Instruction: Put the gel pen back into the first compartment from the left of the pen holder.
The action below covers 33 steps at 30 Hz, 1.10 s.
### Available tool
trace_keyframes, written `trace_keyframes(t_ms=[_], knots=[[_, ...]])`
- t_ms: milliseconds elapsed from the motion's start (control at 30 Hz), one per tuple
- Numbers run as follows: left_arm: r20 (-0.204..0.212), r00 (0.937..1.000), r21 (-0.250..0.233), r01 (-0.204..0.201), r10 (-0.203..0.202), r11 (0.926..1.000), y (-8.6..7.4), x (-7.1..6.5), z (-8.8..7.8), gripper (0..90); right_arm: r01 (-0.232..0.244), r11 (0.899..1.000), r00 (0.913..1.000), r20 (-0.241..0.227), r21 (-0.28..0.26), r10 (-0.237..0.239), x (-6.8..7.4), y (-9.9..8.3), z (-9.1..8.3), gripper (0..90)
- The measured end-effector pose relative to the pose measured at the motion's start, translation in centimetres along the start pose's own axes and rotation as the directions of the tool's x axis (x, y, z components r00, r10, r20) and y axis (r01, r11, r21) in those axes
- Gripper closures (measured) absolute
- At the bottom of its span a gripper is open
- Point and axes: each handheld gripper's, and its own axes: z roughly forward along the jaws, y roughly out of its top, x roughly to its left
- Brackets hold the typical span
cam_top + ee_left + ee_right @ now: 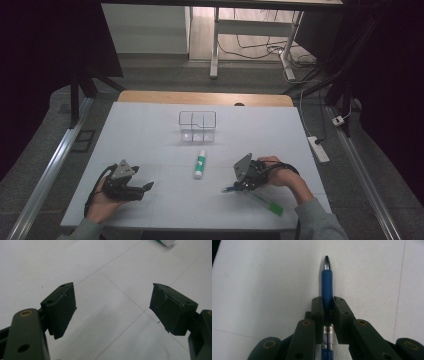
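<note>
1. Your right hand-held gripper point(327, 305) is clamped on the blue pen point(327, 283); both pads press the barrel from either side, just behind the blue grip section.
2. In the right gripper view the pen runs straight along the jaws, its silver tip pointing away from you over the white table point(262, 277), and its clear and silver part sits between the gripper's links below the pads.
3. In the high view your right hand-held gripper point(239, 187) sits at the table's right front, with the pen point(229, 189) sticking out to the left, low over the table; whether it touches the surface cannot be told.
4. Just to the right of that gripper, a green-ended marker point(267, 204) lies slanted on the table, close to your right hand point(280, 175).
5. Your left hand-held gripper point(112, 307) is released: its 2 jaws stand wide apart with bare table between them.
6. In the high view it point(145, 187) rests at the left front, held in your left hand point(102, 202), well apart from the right one.
7. Between the 2 grippers, nearer the middle, a white tube with a green band point(200, 165) lies on the table.
8. Beyond it stands a clear box with a wire rim point(197, 125), split into compartments.
</note>
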Motion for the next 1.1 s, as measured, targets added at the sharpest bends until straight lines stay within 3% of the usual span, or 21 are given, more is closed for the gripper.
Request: trace_keyframes(t_ms=[267,433,567,800,933,1100], knots=[[0.003,1.0000,-0.005,0.006,-0.006,1.0000,0.0,0.1,-0.1,20.7,-0.055,0.997,0.9968,0.055,-0.053,0.058,-0.2,-0.1,-0.9,79.2],[0.004,0.9999,-0.009,0.009,-0.009,0.9999,0.0,0.2,-0.1,20.7,-0.097,0.991,0.9888,0.105,-0.089,0.106,-0.3,-0.1,-1.8,79.2],[0.005,1.0000,-0.010,0.008,-0.008,0.9999,0.0,0.2,-0.1,20.7,-0.130,0.983,0.9773,0.150,-0.132,0.150,-0.4,-0.1,-2.5,79.2],[0.005,1.0000,-0.016,0.008,-0.008,0.9998,0.1,0.2,-0.2,20.7,-0.196,0.954,0.9453,0.215,-0.226,0.245,-0.4,-0.3,-3.9,79.2],[0.006,0.9999,-0.017,0.008,-0.008,0.9998,0.1,0.1,-0.2,20.7,-0.235,0.929,0.9233,0.234,-0.285,0.305,-0.4,-0.4,-4.5,79.2],[0.007,1.0000,-0.018,0.007,-0.007,0.9998,0.1,0.1,-0.3,20.7,-0.295,0.884,0.8822,0.252,-0.362,0.398,-0.4,-0.3,-5.1,79.2]])
